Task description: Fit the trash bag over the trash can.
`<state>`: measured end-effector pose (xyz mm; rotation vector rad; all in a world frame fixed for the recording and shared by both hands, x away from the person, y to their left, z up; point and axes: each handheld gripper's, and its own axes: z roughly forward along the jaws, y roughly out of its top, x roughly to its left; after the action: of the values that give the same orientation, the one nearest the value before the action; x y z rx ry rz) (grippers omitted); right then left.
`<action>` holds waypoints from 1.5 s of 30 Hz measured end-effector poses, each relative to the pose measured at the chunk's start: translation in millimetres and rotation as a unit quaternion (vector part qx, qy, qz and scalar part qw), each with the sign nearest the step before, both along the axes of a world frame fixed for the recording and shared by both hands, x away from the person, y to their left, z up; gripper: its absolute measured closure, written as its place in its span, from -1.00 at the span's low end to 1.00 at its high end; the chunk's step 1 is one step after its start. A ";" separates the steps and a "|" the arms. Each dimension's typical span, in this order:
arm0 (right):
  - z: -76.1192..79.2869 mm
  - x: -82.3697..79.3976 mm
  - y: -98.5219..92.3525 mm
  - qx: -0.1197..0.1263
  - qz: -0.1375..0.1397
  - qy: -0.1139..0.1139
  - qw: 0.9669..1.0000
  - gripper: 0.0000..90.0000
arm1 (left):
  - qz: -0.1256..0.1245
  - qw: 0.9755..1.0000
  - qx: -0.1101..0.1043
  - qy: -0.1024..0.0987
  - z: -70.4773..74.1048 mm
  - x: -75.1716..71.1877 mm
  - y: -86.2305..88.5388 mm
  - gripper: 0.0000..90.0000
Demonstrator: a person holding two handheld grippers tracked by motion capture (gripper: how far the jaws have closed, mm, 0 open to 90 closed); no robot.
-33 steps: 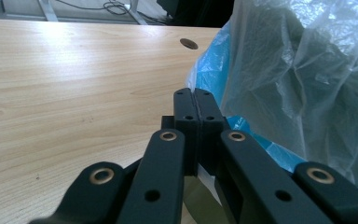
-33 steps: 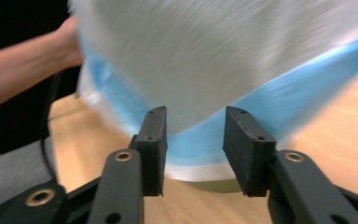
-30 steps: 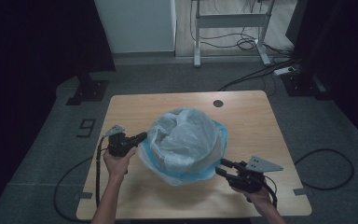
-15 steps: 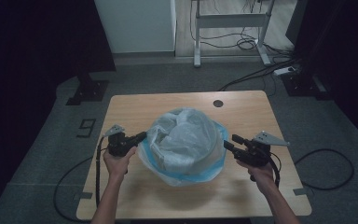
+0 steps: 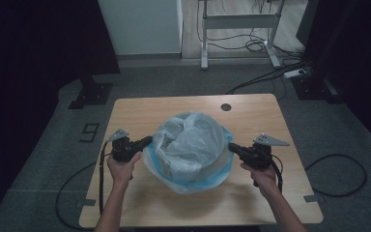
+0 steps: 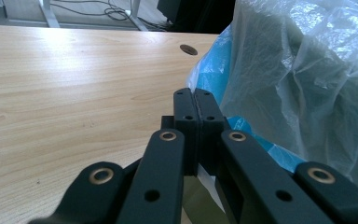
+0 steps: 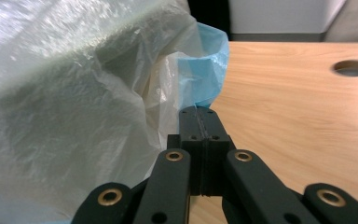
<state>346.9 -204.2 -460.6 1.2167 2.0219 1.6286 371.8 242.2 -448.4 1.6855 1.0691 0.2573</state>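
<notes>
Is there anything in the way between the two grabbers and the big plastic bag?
No, nothing visible is in the way. The left gripper and the right gripper are already at the plastic bag, one on each side. Both have their jaws shut right at the bag's blue edge, apparently pinching it. The table around them is bare.

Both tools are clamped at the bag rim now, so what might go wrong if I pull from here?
1. The left tool and right tool each look shut on just a thin edge of the blue plastic bag, so the film could slip out or tear.
2. The clear crumpled plastic liner bulges loosely over the round bin, so it might drag along.
3. Uneven pulls could tip the bin on the wooden table.
</notes>
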 end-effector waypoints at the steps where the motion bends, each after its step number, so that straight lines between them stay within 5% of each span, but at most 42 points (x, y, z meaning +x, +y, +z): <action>1: 0.6 -0.7 0.9 -0.013 -0.007 -0.004 1.000 0.98 | 0.001 1.000 0.001 0.001 -0.2 -0.3 -0.2 0.98; 6: -12.3 -3.3 10.2 -0.092 -0.034 -0.014 0.995 0.98 | 0.002 1.000 0.005 0.005 -3.7 -1.7 -1.6 0.99; 9: -29.9 -1.3 15.6 -0.114 -0.037 0.004 0.993 0.98 | 0.001 1.000 0.013 0.010 -7.3 -3.2 -3.8 0.99; 15: -52.0 1.2 24.0 -0.119 -0.037 0.028 0.992 0.98 | -0.004 0.999 0.035 0.021 -11.5 -6.9 -8.3 0.99; 27: -66.3 5.9 29.9 -0.135 -0.031 0.057 0.989 0.98 | -0.016 0.997 0.062 0.044 -15.3 -8.5 -16.8 0.98; 31: -68.0 5.8 27.3 -0.132 -0.039 0.055 0.989 0.97 | -0.015 0.997 0.056 0.045 -18.3 -9.7 -14.2 0.98; 34: -54.5 -3.0 20.0 -0.096 -0.060 0.021 0.993 0.69 | -0.015 0.998 0.052 0.040 -17.9 -11.0 -11.3 0.98; 37: -35.2 -20.3 13.7 -0.070 -0.051 -0.016 0.996 0.52 | -0.013 0.998 0.050 0.037 -15.8 -11.5 -9.7 0.98; 40: -20.6 -39.6 12.0 -0.042 -0.012 -0.036 0.998 0.45 | -0.011 0.998 0.049 0.035 -14.2 -11.4 -9.6 0.98; 45: -10.7 -64.6 21.0 -0.019 0.063 -0.046 0.997 0.32 | -0.010 0.998 0.047 0.035 -13.9 -11.0 -11.2 0.98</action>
<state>282.4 -183.2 -471.3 0.9994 2.1004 1.6622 360.8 231.1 -462.3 1.7991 1.1047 0.2399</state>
